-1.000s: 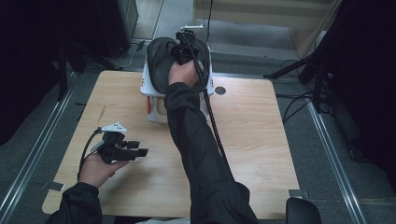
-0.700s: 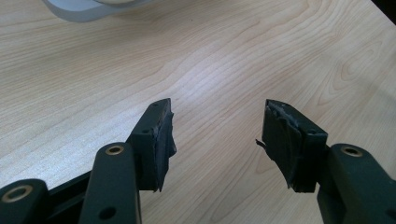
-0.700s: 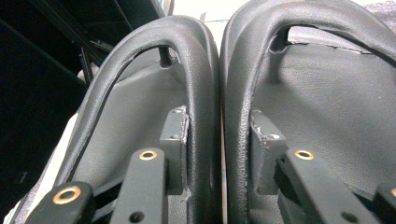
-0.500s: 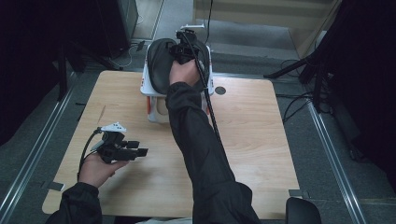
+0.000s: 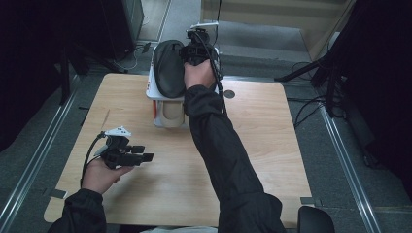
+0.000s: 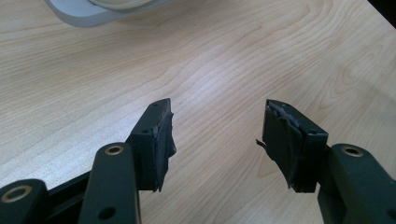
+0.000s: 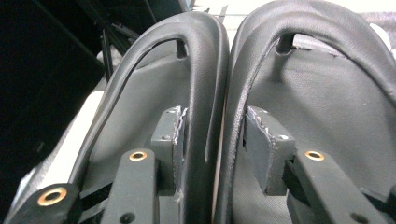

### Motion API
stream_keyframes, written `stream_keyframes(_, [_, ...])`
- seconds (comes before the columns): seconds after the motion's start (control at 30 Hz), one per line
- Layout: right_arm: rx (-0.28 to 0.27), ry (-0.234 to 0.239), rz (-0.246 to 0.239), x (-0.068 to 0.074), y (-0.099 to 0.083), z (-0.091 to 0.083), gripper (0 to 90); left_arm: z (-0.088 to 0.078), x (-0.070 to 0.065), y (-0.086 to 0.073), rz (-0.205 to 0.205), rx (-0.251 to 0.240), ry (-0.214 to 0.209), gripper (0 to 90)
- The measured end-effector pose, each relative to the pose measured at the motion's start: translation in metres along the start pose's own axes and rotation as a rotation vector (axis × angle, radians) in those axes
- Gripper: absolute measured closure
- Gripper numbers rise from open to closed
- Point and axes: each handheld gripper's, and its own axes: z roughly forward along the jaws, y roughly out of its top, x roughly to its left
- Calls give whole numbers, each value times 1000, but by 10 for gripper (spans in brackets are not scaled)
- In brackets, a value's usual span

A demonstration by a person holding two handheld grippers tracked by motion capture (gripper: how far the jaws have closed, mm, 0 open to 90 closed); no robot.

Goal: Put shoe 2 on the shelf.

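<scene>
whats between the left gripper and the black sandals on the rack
Mostly bare wooden table in the high view. Between the left gripper and the black sandals there is only the white rack they sit on.

The table (image 5: 252,145) is pale wood with a fine grain and a smooth, slightly shiny finish. The two black shoes (image 7: 205,70) look like smooth leather or imitation leather, with a soft gloss on their rounded collars and a more matt lining inside. The white rack (image 5: 151,90) at the far edge looks like smooth plastic. The left gripper (image 6: 217,140) has matt black plastic bodies, brass-coloured rivets, and worn, rough rubber pads (image 6: 163,140).
</scene>
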Motion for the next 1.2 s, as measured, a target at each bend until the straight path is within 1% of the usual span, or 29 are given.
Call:
stream_keyframes(0.07, [5, 8, -23, -1, 0, -4, 588, 0, 0, 0, -3, -2, 1, 433])
stream_keyframes(0.1, [9, 18, -24, -1, -1, -6, 589, 0, 0, 0, -2, 0, 1, 433])
stream_keyframes(0.13, [9, 18, -24, -1, -1, -6, 589, 0, 0, 0, -1, 0, 3, 433])
stream_keyframes(0.17, [8, 28, -40, -3, -1, -8, 589, 0, 1, 0, -2, 0, 3, 433])
stream_keyframes(0.23, [24, 51, -48, -3, -3, -12, 592, 0, 1, 0, -4, -4, 5, 433])
stream_keyframes(0.33, [32, 68, -68, -3, -4, -18, 595, 0, 1, 1, -2, -4, 3, 433])
stream_keyframes(0.37, [32, 79, -76, -3, -4, -20, 596, 1, 1, 1, -3, -3, 4, 433])
stream_keyframes(0.5, [29, 134, -79, -5, -4, -31, 601, 1, 2, 1, -1, -1, 7, 431])
stream_keyframes(0.53, [39, 161, -97, -5, -4, -35, 607, 1, 2, 1, -3, -1, 6, 430])
stream_keyframes(0.57, [39, 161, -97, -5, -4, -35, 607, 0, 2, 1, -3, -2, 6, 430])
stream_keyframes(0.63, [54, 178, -120, -5, -5, -41, 610, 0, 2, 1, -2, 0, 8, 430])
stream_keyframes(0.7, [52, 197, -151, -4, -8, -47, 611, 0, 3, 1, -2, -1, 9, 430])
stream_keyframes(0.83, [56, 234, -177, -5, -13, -57, 609, 0, 3, 1, -3, 0, 12, 428])
stream_keyframes(0.87, [60, 250, -188, -5, -16, -60, 609, 0, 3, 1, -3, 0, 13, 427])
stream_keyframes(0.93, [64, 277, -195, -5, -20, -66, 611, 0, 3, 1, -2, 2, 12, 426])
stream_keyframes(0.97, [66, 292, -210, -6, -24, -70, 613, 0, 3, 1, -2, 2, 12, 425])
stream_keyframes(1.03, [65, 297, -216, -6, -25, -72, 613, 0, 3, 1, -4, 0, 13, 424])
stream_keyframes(1.17, [67, 315, -238, -11, -35, -82, 609, -1, 4, 1, -8, -2, 14, 422])
stream_keyframes(1.2, [68, 346, -232, -14, -41, -87, 600, -1, 4, 1, -6, 0, 15, 422])
